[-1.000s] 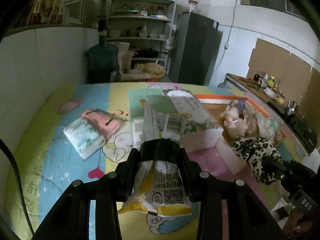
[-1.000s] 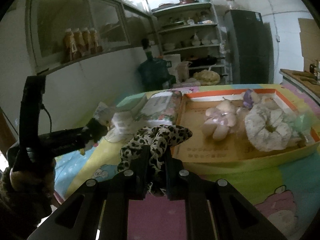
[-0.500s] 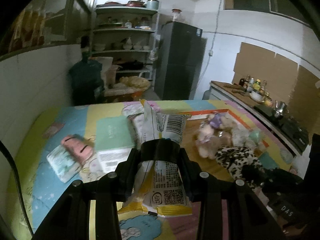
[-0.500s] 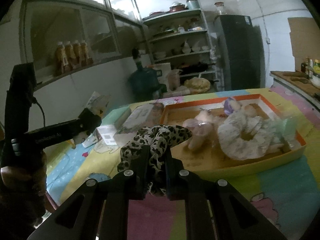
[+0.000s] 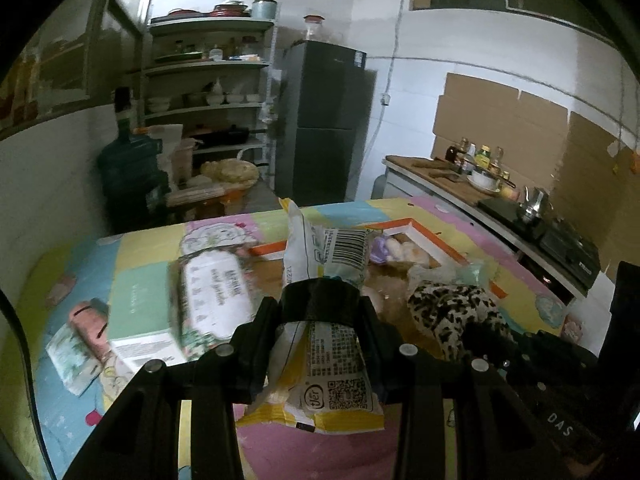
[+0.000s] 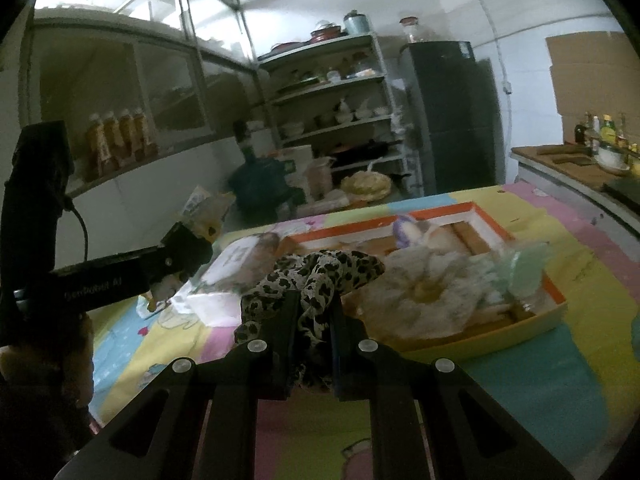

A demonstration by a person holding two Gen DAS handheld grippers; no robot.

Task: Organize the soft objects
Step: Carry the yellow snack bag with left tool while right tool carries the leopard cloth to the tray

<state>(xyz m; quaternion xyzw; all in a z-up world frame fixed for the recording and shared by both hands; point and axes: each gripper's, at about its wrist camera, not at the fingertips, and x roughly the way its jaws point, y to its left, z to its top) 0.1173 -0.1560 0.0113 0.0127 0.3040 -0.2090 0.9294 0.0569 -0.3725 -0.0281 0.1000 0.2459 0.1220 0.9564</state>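
My left gripper (image 5: 320, 304) is shut on a white and yellow snack packet (image 5: 326, 320) and holds it above the table, just left of the orange-rimmed tray (image 5: 424, 236). My right gripper (image 6: 314, 300) is shut on a leopard-print scrunchie (image 6: 320, 276) and holds it over the tray's near left corner (image 6: 536, 312). The tray holds a white fluffy scrunchie (image 6: 428, 284), a plush toy (image 6: 408, 228) and a pale green soft item (image 6: 524, 268). The left gripper with its packet also shows in the right wrist view (image 6: 188, 248).
A printed wet-wipes pack (image 5: 212, 296) and a green box (image 5: 136, 300) lie left of the tray. A pink pouch (image 5: 90, 320) and a tissue packet (image 5: 70, 356) lie further left. A counter with a stove (image 5: 560, 240) runs along the right side.
Both grippers have moved toward the tray with their loads. The leopard scrunchie now hangs over the tray's near left corner, and the packet is closer to the tray's left side.
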